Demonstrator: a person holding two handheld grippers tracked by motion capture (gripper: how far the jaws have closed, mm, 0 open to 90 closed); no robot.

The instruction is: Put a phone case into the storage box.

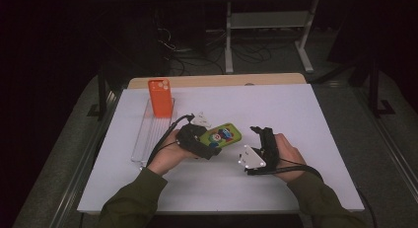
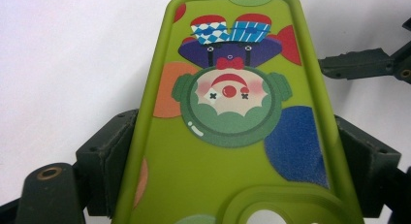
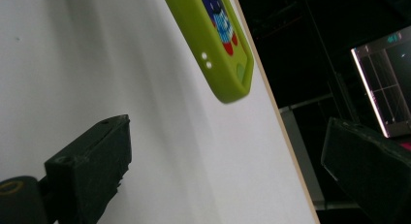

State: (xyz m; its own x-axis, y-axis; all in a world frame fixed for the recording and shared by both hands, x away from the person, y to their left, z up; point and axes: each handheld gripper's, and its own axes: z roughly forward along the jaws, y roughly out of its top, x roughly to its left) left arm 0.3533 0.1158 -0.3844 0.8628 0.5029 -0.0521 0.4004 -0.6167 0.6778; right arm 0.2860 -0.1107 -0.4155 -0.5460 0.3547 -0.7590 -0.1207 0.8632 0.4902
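- Clamping the green phone case (image 1: 224,135) by its two long edges, the left gripper (image 1: 207,144) has its fingers (image 2: 104,156) pressed against the case's sides at the end with the camera cut-out.
- In the left gripper view the case runs away from the camera, its printed back facing up: a round cartoon face, a red bow, checked and striped patches, and orange, red and blue spots on green.
- The case sits above the white tabletop (image 1: 296,119) near its middle, its free end pointing toward the right gripper (image 1: 257,132).
- The right gripper, held in the person's right hand (image 1: 288,156), lies just beside the case's free end and does not touch it.
- Its fingers (image 3: 92,161) stand wide apart with nothing between them; the right gripper view shows the case's end (image 3: 218,44) ahead of them, apart from both.
- An orange phone case (image 1: 160,97) stands upright at the far end of a clear tray (image 1: 143,139) on the left part of the tabletop, well apart from the green one.
- Both sleeves are olive green.
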